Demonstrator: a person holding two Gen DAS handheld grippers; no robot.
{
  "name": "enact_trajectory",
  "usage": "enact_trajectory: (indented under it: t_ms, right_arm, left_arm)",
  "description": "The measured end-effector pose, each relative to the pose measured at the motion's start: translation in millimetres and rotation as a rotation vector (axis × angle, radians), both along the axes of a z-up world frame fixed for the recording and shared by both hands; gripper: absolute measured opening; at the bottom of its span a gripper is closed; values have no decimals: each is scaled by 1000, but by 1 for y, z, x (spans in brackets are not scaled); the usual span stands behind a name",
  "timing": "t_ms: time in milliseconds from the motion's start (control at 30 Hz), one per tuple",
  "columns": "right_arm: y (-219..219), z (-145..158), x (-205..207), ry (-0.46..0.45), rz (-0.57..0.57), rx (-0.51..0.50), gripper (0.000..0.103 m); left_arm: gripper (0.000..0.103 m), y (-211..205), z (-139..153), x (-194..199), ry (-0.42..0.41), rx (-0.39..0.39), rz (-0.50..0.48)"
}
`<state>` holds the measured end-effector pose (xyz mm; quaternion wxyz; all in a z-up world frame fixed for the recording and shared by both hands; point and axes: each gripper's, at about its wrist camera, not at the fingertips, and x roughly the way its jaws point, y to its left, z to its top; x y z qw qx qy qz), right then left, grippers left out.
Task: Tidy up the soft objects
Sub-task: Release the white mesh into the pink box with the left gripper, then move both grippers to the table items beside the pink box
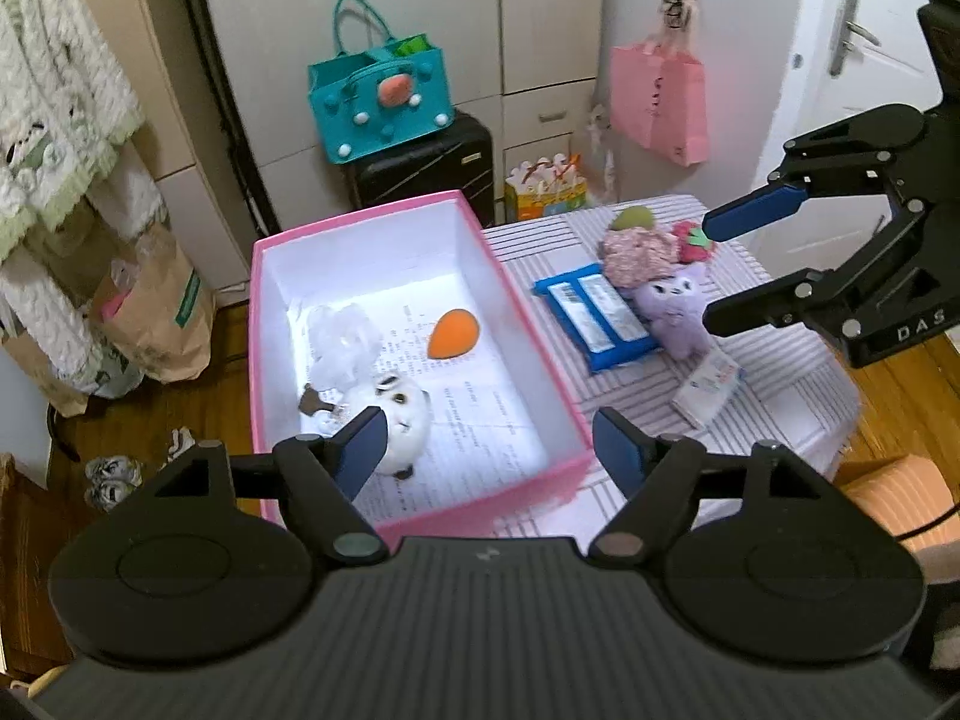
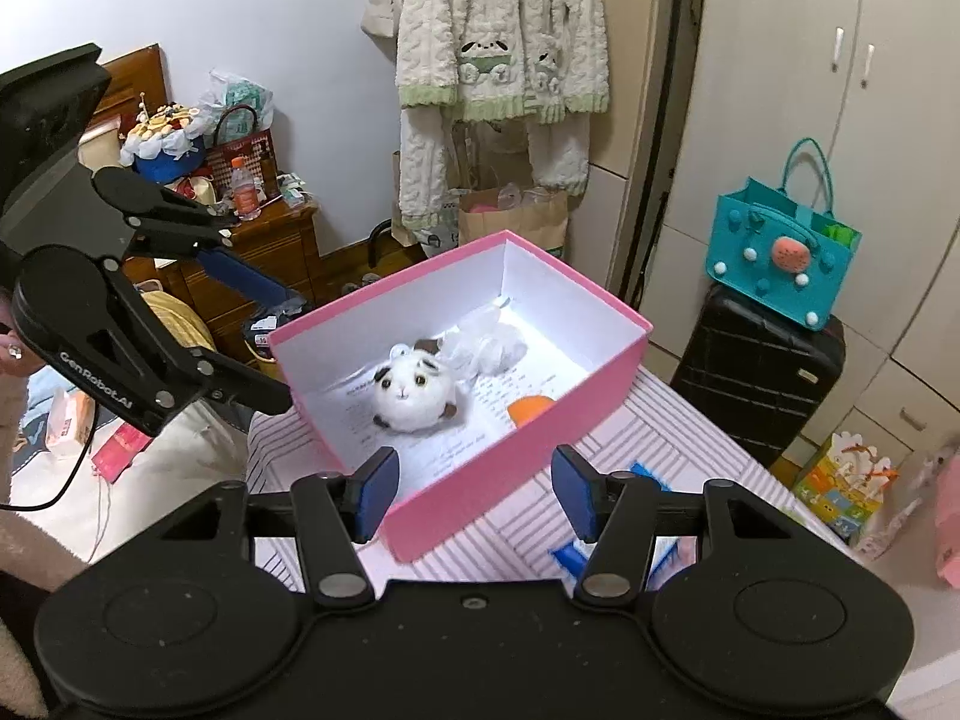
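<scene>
Pink box [image 1: 420, 204] at left on the striped table [image 1: 780, 396], white plush [image 1: 405, 420] and orange sponge [image 1: 454, 333] lying inside, left gripper [image 1: 489, 450] near, jaws apart and empty, purple plush [image 1: 675, 315] and blue packet [image 1: 600, 315] right of the box, right gripper [image 1: 708, 270] far right, parted, holding nothing

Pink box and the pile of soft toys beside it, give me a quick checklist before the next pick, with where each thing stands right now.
1. Left gripper empty, jaws open: ok.
2. Right gripper empty, jaws open: ok.
3. Pink box open with bare floor left: ok; it holds only a white plush, an orange egg-shaped sponge and a clear plastic wrapper.
4. Purple plush reachable from above: ok, though it leans on the blue packet.
5. Floral fabric bundle and strawberry plush separate from each other: cannot tell.
6. All soft items boxed: not ok.
</scene>
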<state>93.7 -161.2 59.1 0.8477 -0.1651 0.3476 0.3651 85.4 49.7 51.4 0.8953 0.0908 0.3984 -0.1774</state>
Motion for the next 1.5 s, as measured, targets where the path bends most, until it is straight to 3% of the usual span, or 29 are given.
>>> enact_trajectory:
  t_ms: [300, 533, 800, 1200, 1333, 1500]
  right_arm:
    - [-51, -11, -35, 30, -54, 29, 62]
    - [-89, -31, -48, 43, -132, 44, 63]
    - [-122, -62, -46, 88, -193, 70, 63]
    - [-150, -107, -24, 98, -212, 119, 63]
    - [-157, -120, -11, 95, -230, 119, 63]
    - [-168, -136, 7, 68, -264, 124, 64]
  left_arm:
    - [76, -40, -2, -39, -4, 20, -83]
    - [76, -75, -10, -46, 13, 22, -170]
    - [76, -109, -36, -32, 59, -13, -250]
    - [76, -157, -86, -12, 6, -41, -364]
    - [75, -169, -106, 1, 22, -57, -374]
    - [75, -174, -131, 27, 97, -136, -327]
